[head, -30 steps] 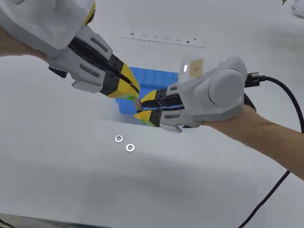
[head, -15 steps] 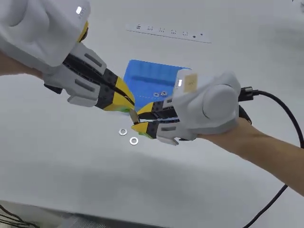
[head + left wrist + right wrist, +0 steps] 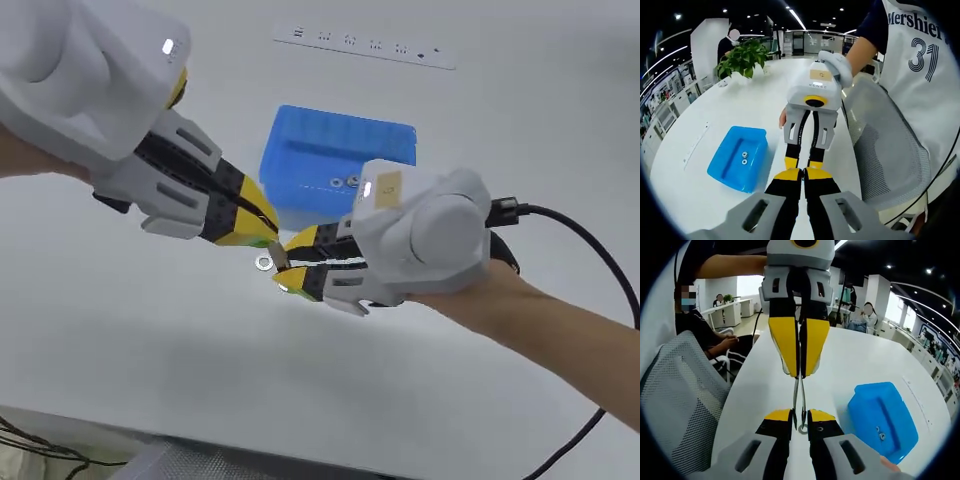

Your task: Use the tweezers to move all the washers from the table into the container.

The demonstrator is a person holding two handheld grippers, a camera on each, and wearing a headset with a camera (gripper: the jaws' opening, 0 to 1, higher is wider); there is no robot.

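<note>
left claw (image 3: 270, 234): yellow jaws pressed together on the tweezers (image 3: 800, 385), which stick out from between them toward the right claw; a small white light glows on its housing
right claw (image 3: 283, 270): faces the left claw tip to tip; jaws drawn close with a thin gap, one on each side of the tweezers' points; whether they press on the tweezers cannot be told; a black cable leaves its rear
tweezers: thin metal, held by the upper part; in the right gripper view the points meet at a washer (image 3: 803, 428) low between the right claw's jaws; whether that washer is pinched or merely touched is unclear
tabletop washer (image 3: 263, 263): flat on the white tabletop (image 3: 150, 340), just beside both claw tips and outside the container; whether it is the one at the tweezers' points cannot be told
container (image 3: 300, 160): blue, shallow, rectangular; stands on the tabletop just beyond the claws; two washers (image 3: 343, 183) lie side by side in its recess
writing: the jersey (image 3: 900, 90) of the person in the left gripper view reads "Mershier" above the number "31"; a yellowish sticker (image 3: 387, 187) on the right claw's housing is too blurred to read; the white power strip (image 3: 365, 47) at the far side of the tabletop bears marks too small to read
</note>
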